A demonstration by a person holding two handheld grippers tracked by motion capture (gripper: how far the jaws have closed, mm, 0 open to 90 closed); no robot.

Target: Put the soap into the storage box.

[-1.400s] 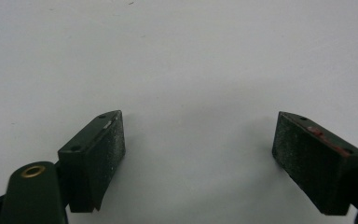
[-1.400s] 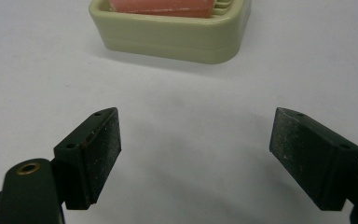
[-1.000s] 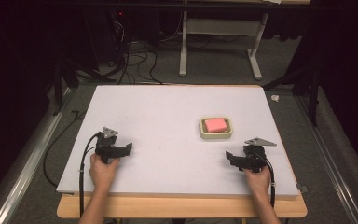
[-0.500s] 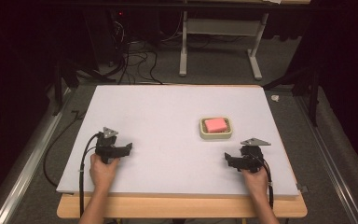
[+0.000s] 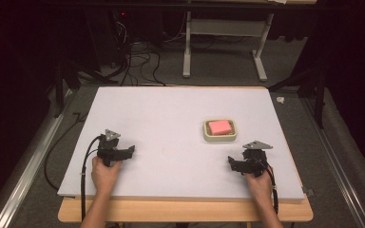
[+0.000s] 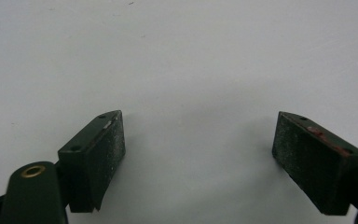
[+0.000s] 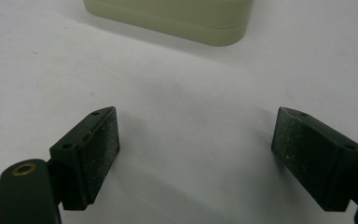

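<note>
A cream dish [image 5: 206,132] holding a pink block [image 5: 219,126] sits right of centre on the white board. In the high view my right gripper [image 5: 247,161] rests on the board just in front and to the right of the dish, a hand around it. The right gripper view has its jaws [image 7: 196,114] open over bare board, and the dish's near wall [image 7: 177,16] stands just ahead. My left gripper [image 5: 115,151] lies near the board's front left, also hand-held. In the left gripper view its jaws [image 6: 198,121] are open with nothing between them.
The white board [image 5: 171,118] lies on a wooden table whose front edge [image 5: 185,211] shows below the hands. Cables [image 5: 83,175] trail back from both grippers. Beyond the board are a metal table frame [image 5: 223,47] and floor cables [image 5: 138,61].
My right gripper has edged slightly to the left. The left gripper and the dish have stayed put.
</note>
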